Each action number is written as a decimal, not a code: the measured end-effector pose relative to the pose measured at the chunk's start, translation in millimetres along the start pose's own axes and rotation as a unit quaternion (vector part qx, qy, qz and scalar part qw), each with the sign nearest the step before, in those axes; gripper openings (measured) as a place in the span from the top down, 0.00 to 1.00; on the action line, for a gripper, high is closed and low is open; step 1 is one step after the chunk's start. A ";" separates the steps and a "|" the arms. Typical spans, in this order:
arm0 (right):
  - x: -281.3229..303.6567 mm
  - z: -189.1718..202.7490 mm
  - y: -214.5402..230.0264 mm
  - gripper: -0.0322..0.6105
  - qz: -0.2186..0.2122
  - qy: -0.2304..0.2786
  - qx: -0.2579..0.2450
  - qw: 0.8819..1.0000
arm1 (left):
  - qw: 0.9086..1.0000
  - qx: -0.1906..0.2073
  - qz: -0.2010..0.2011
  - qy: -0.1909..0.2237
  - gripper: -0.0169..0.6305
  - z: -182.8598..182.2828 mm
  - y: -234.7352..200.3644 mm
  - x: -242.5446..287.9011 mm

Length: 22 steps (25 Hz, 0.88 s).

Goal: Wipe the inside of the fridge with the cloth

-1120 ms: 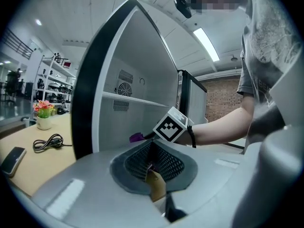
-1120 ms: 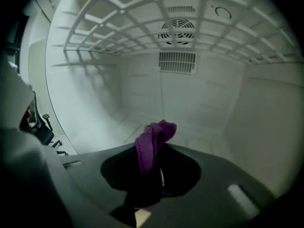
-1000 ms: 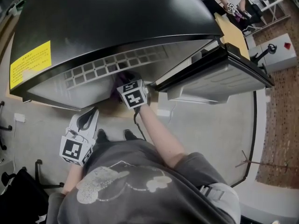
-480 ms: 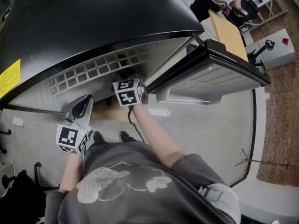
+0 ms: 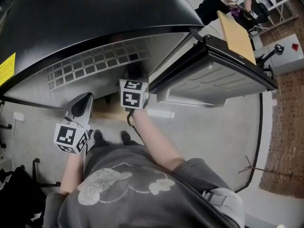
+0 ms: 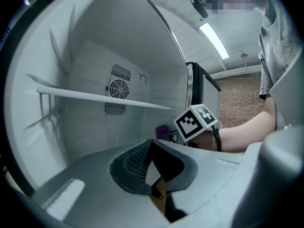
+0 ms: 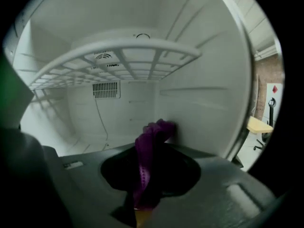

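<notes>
Right gripper view, cloth (image 7: 150, 158) clamped, fridge label (image 5: 5, 68) illegible

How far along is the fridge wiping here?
Done: the fridge door stands open, and the right gripper is shut on the purple cloth. In hand: the cloth seems to touch the right inner wall, below the wire shelf. Left: no wiped patch shows, so the remainder cannot be judged. The left gripper is shut, empty.
</notes>
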State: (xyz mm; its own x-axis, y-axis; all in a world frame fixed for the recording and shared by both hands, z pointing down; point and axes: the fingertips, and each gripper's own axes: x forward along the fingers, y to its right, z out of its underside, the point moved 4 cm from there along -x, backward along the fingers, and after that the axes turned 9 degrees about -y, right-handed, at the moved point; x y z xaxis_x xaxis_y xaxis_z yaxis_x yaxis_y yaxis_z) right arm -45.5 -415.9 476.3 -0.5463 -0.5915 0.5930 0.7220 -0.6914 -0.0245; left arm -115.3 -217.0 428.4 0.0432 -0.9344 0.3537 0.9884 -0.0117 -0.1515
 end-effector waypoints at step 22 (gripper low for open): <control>-96.4 72.7 -16.5 0.82 -0.178 0.052 -0.010 0.983 | 0.995 0.031 -0.096 0.001 0.95 -9.1 65.5 -50.4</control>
State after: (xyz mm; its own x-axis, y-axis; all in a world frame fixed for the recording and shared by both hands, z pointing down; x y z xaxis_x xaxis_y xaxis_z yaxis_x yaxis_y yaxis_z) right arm 26.1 -317.4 478.0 -0.8038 -0.3491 0.4817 0.4695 -0.8695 0.1532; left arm -54.1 -173.9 392.2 -0.1473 -0.9174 0.3697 0.9855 -0.1681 -0.0244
